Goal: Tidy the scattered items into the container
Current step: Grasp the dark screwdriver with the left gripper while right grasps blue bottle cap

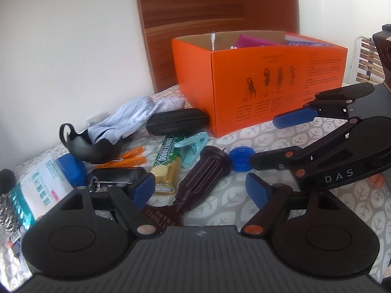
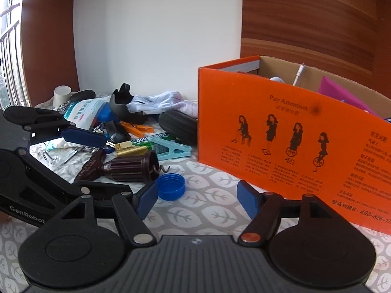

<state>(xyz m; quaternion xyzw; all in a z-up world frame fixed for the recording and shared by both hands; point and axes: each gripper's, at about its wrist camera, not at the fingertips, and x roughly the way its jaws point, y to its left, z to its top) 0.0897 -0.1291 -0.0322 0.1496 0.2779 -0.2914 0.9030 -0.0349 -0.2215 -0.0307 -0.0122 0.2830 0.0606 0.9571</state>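
An open orange box (image 1: 264, 83) stands on the leaf-patterned bed cover and holds a pink item and a white cable; it also shows in the right wrist view (image 2: 293, 141). My left gripper (image 1: 201, 191) is open, its fingers on either side of a dark brown corkscrew (image 1: 202, 171). My right gripper (image 2: 199, 201) is open and empty, low over the cover beside a blue bottle cap (image 2: 170, 190). The right gripper shows in the left wrist view (image 1: 264, 144), open near the cap (image 1: 240, 158). The left gripper shows in the right wrist view (image 2: 102, 166).
Scattered left of the box: a Doublemint gum pack (image 1: 168, 161), a teal clip (image 1: 195, 149), an orange clothespin (image 1: 127, 158), a black glasses case (image 1: 176, 120), a black cup piece (image 1: 92, 146), a pale blue cloth (image 1: 132, 117), a tissue pack (image 1: 41, 185). White wall and wooden headboard (image 1: 215, 12) behind.
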